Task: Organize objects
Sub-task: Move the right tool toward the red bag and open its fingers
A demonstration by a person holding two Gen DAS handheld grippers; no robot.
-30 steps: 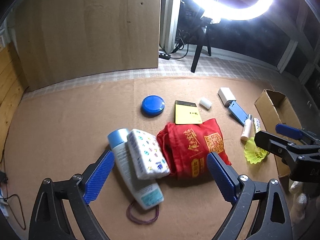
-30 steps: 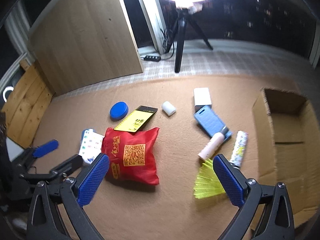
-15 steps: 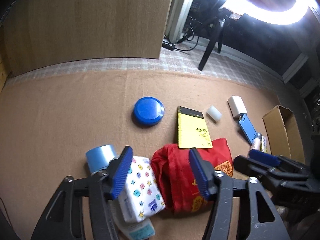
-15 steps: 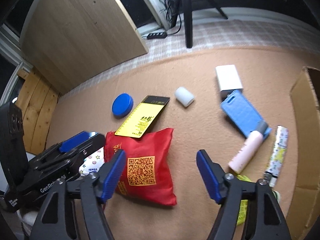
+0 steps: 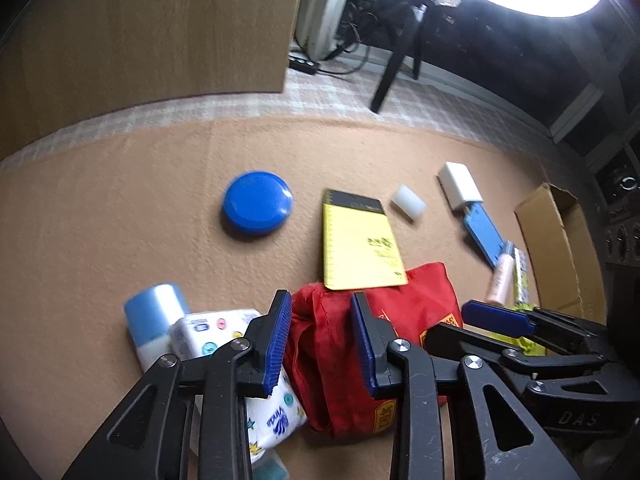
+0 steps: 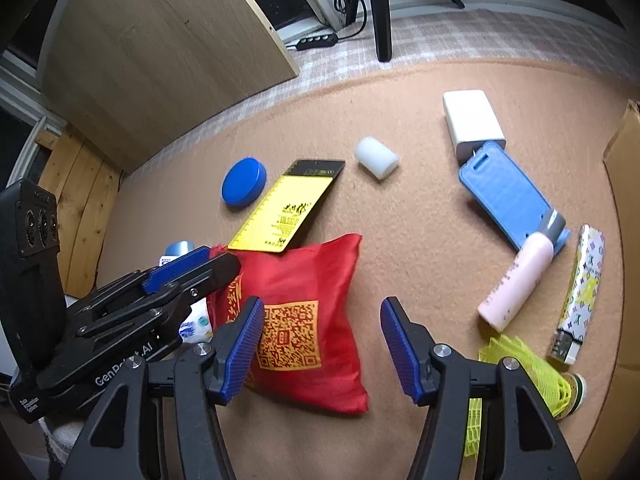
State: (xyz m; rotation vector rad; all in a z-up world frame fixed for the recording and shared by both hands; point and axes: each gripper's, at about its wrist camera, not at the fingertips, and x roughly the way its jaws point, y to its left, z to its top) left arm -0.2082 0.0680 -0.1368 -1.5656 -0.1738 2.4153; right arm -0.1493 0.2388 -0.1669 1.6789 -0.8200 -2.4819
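Note:
A red fabric bag [image 5: 340,356] [image 6: 296,296] lies on the tan mat, a yellow notepad [image 5: 360,240] [image 6: 288,212] resting on its far edge. My left gripper [image 5: 320,344] is open, its jaws narrowed over the bag's left part; it also shows in the right wrist view [image 6: 192,268]. My right gripper [image 6: 320,344] is open over the bag's right edge, and shows in the left wrist view [image 5: 496,316]. A tissue pack [image 5: 224,332] and a blue-capped bottle [image 5: 154,316] lie left of the bag.
A blue round lid [image 5: 258,208], a white foam roll [image 6: 376,158], a white box [image 6: 472,120], a blue phone case [image 6: 508,196], a pink bottle [image 6: 516,280], a patterned lighter [image 6: 580,296] and a yellow shuttlecock [image 6: 516,376] lie around. A cardboard box [image 5: 556,240] stands at right.
Both grippers have moved forward and down toward the red bag. Their jaws have narrowed, the left more than the right.

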